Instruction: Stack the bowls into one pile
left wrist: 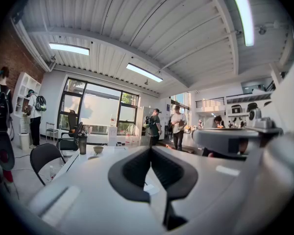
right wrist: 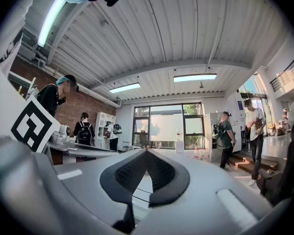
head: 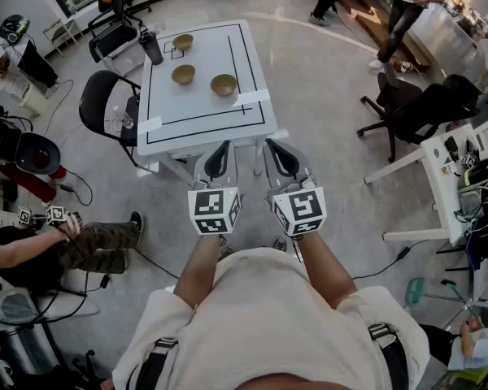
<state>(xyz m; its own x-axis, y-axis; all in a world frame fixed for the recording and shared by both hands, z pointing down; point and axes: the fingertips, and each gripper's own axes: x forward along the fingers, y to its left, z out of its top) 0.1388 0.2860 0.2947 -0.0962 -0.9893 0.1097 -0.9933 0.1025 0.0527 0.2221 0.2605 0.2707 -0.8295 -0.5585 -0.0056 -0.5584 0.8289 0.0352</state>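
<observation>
Three tan bowls stand apart on the white table (head: pixel 244 59): a small one (head: pixel 183 41) at the back, one (head: pixel 183 74) in the middle and a larger one (head: pixel 224 84) nearest the front. Both grippers hang side by side in front of the table's near edge, short of the bowls. The left gripper (head: pixel 224 146) is shut with nothing in it, and so is the right gripper (head: pixel 270 143). In the left gripper view the closed jaw tips (left wrist: pixel 151 149) point level over the table, with one bowl (left wrist: pixel 98 149) far off. The right gripper (right wrist: pixel 146 152) also shows its pads touching; no bowl is seen there.
A black bottle (head: pixel 151 47) stands at the table's back left corner. Black chairs (head: pixel 106 104) sit against the table's left side, another (head: pixel 407 108) to the right. A seated person (head: pixel 81 246) is at the left, a desk (head: pixel 451 177) at the right, and people stand at the back.
</observation>
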